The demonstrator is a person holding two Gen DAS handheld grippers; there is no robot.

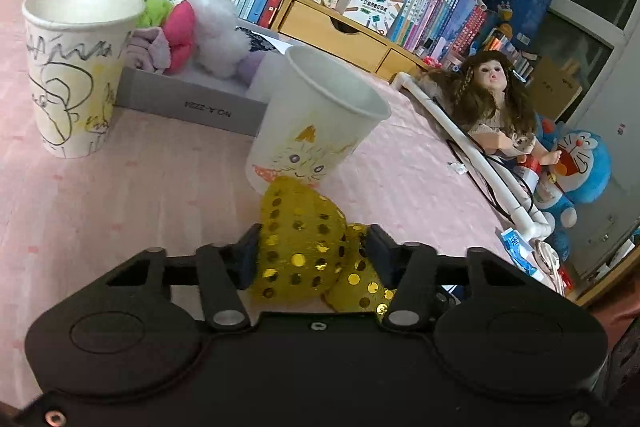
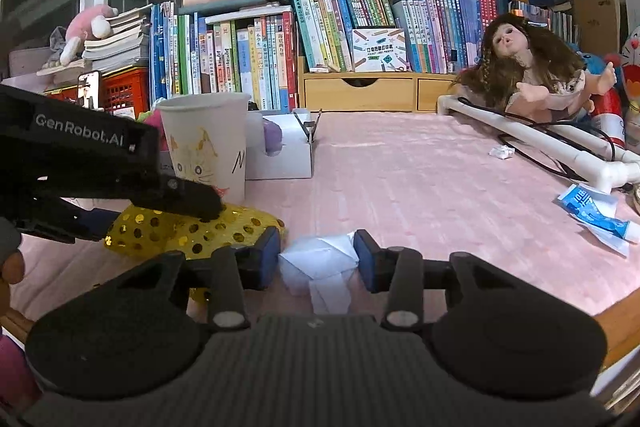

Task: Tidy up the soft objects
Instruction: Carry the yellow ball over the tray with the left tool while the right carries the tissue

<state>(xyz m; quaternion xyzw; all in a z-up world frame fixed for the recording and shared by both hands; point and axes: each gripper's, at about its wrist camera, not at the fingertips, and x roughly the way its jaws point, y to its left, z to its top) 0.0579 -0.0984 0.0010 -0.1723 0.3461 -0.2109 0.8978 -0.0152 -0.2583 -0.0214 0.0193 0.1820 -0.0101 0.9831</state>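
Observation:
A yellow sequined fabric bow (image 1: pixel 298 247) lies on the pink table cover, just in front of a cat-drawn paper cup (image 1: pixel 316 123). My left gripper (image 1: pixel 312 255) has its jaws around the bow, touching both sides. The bow also shows in the right wrist view (image 2: pixel 192 227), with the left gripper (image 2: pixel 168 211) over it. My right gripper (image 2: pixel 316 259) is open, its jaws either side of a white crumpled tissue (image 2: pixel 320 263) on the table. A grey box (image 1: pixel 188 99) holds several soft items: pink, white and green plush pieces (image 1: pixel 192 27).
A second scribbled paper cup (image 1: pixel 74 67) stands at the left. A doll (image 2: pixel 532 67) leans on a white pipe frame (image 2: pixel 560 151) at the right. A blue packet (image 2: pixel 592 211) lies near the right edge. Bookshelves and wooden drawers (image 2: pixel 360 91) line the back.

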